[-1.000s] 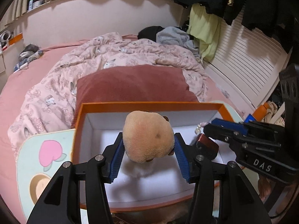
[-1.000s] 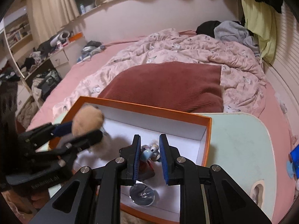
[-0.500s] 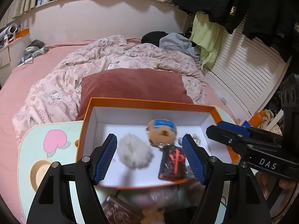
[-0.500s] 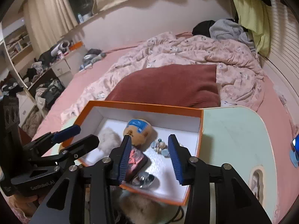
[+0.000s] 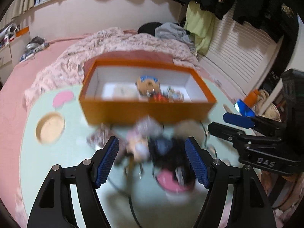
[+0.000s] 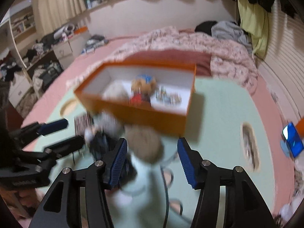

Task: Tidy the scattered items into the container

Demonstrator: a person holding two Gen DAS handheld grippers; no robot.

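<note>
Both grippers have pulled back from the orange box [image 5: 146, 112], and their jaws now stand wide apart and empty: left gripper [image 5: 152, 161], right gripper [image 6: 151, 159]. A blurred heap of small items [image 5: 161, 148], including a tan plush ball [image 6: 145, 144], lies on the pale green counter [image 6: 218, 117] below them, so another pickup seems next. The box beyond holds a plush keychain [image 5: 147, 85] dropped a moment ago. Behind it lies a bed with a pink quilt [image 6: 199, 43].
</note>
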